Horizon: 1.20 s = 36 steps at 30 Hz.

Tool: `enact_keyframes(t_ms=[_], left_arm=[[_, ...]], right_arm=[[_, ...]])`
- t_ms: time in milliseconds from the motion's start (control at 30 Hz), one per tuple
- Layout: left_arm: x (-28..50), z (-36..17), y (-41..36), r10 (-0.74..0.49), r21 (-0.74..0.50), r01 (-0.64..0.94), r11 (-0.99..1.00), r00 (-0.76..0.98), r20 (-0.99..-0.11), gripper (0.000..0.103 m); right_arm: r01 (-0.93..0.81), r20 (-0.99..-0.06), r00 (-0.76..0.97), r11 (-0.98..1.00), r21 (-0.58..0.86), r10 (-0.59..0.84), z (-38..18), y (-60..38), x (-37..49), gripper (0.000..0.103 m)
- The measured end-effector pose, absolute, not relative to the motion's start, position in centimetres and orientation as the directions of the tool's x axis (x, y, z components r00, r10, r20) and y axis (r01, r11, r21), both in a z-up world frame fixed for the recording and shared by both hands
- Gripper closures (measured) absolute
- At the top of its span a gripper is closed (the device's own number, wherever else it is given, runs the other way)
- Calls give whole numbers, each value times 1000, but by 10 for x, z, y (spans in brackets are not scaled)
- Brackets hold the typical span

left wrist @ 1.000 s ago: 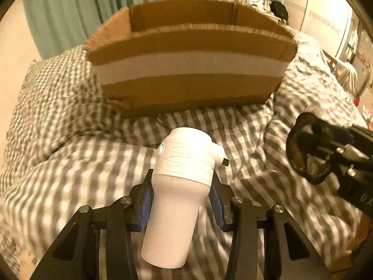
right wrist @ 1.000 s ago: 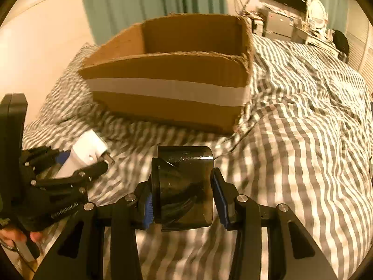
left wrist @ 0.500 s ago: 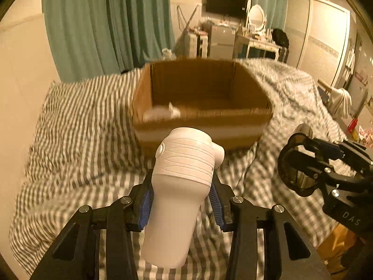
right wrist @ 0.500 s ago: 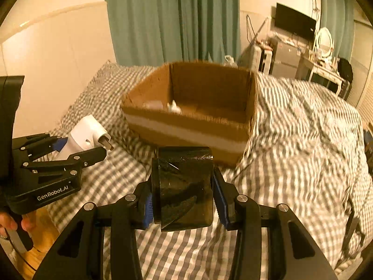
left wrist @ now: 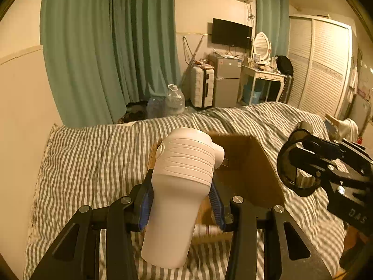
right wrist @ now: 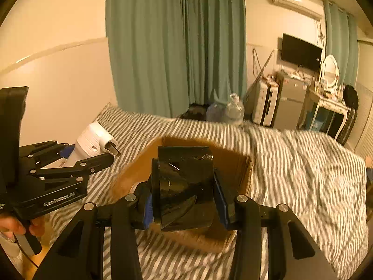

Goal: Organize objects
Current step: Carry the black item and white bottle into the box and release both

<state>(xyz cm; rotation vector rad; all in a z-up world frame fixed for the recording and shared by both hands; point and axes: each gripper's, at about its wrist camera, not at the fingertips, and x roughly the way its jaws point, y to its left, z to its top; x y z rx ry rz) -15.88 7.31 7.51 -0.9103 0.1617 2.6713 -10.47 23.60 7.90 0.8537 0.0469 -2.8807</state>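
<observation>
— Teal curtains [left wrist: 112,46] hung behind the striped bed [left wrist: 93,154], and an open cardboard box [left wrist: 251,175] sat on it.

— And the left gripper [left wrist: 181,198]?

— Its fingers clamped a white device [left wrist: 181,186] above the box's near edge. The right gripper [right wrist: 184,196] pinched a black roll [right wrist: 184,186] alongside.

Left claw [left wrist: 181,200] clamps white bottle [left wrist: 179,186]; cardboard box [left wrist: 251,170] behind, on striped bedding [left wrist: 93,158].
</observation>
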Motion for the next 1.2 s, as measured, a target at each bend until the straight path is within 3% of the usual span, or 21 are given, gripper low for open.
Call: enact_keyframes(t_ms=[333,633,933,1033,1133,1200], left_arm=[[-257,21,106,297,-91,-313,-945,-711,-637,59],[-298,-45,137,230,-30,-324,-945,-599,-767,59],[-298,-75,150,168,13,-326,-945,-519,-838,59],[-298,-77,149,162,16,-315,-949,-529,-833,52],[-296,-72,147,167,12,-308,-951,-547,-820,28],[-292,-68,146,165,22,-308,-951,-566,-808,23]], right_arm=[[112,-568,-814,-992,51,-121,21,271,-199,61],[71,-682,-725,-995,64,-95,-49,292,-247,61],[45,-713,-694,-995,93,-98,-64,300,-251,61],[40,-703,-703,-993,109,-106,-62,301,-247,59],[33,-699,-708,-994,106,-98,-62,302,-243,53],[32,-691,-716,-993,110,-100,-61,302,-237,46]])
